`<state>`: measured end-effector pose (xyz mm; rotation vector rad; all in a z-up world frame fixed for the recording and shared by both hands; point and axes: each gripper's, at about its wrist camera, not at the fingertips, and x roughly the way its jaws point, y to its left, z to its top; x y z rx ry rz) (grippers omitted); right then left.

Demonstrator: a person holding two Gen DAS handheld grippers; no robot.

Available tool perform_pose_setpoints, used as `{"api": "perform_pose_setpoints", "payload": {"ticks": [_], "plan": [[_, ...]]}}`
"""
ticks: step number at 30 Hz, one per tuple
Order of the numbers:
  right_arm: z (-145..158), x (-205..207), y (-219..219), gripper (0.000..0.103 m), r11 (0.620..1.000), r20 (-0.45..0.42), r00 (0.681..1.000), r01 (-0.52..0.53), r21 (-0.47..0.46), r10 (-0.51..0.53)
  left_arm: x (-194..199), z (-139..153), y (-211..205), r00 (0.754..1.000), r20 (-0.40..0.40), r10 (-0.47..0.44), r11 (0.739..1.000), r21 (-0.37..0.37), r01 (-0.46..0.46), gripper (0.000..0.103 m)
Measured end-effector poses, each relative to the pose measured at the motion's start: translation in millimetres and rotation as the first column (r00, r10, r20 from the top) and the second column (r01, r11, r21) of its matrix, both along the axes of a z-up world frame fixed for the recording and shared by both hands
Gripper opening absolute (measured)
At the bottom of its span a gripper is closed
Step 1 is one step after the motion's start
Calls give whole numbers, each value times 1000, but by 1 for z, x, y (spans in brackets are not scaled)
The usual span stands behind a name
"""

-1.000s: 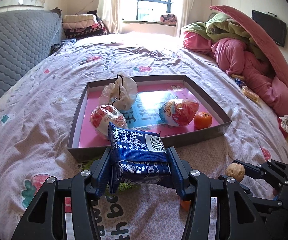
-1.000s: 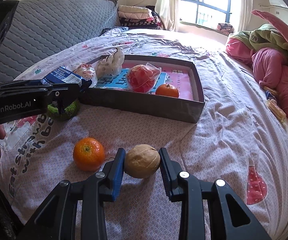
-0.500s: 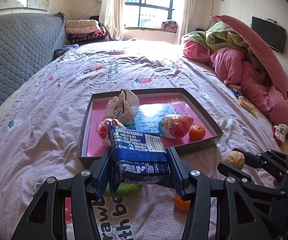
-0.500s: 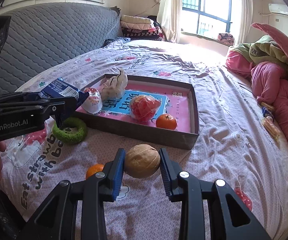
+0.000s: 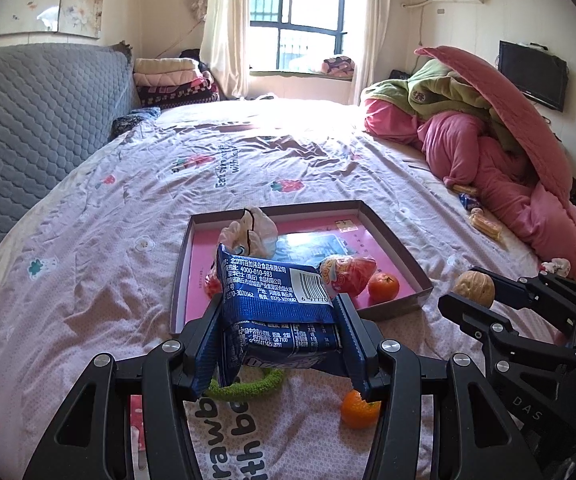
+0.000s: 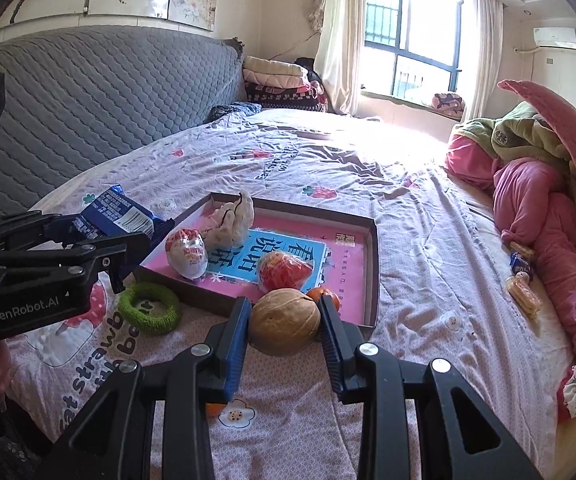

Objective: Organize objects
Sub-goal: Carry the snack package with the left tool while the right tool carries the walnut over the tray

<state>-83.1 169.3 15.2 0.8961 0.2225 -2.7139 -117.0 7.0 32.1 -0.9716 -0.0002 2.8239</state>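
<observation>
While both grippers are hanging above the bed [image 5: 127, 184], each is carrying something meant, I judge, for the tray [image 5: 392, 236]. The left gripper [image 5: 277, 330] is clamping its jaws on a blue packet [image 5: 271, 292], pinched across its width so the printed flap is standing up above the fingers. The right gripper [image 6: 283, 326] is squeezing a walnut [image 6: 284, 321] between its pads, gripped at its widest part (probably the surest hold on a round shell). Both loads are being held in the air, short of the tray's near wall.

Inside the tray, a wrapped egg [image 6: 187, 254], a pale bag [image 6: 232, 220], a red packet [image 6: 283, 271] and an orange [image 5: 384, 287] are already taking up the near half, so the open pink floor toward the far wall is looking like the easier landing. On the sheet in front, a green ring [image 6: 149, 309] and a second orange [image 5: 359, 409] are lying loose, well apart from the tray, not yet gathered. Neither is blocking the approach, though the near wall needs clearing.
</observation>
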Motion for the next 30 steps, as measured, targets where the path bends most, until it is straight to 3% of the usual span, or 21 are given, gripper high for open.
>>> {"api": "perform_pose_setpoints", "payload": {"ticks": [14,30], "plan": [[25,-20,11,35,1000,-71,997,11,1,-11,-14,-5,7,1000,-20,4,1000,26,-3,55],[19,-58,20,35,999,-52,998,30,-17,-30,-50,-15,8,999,33,39,999,-9,-38,55]]}}
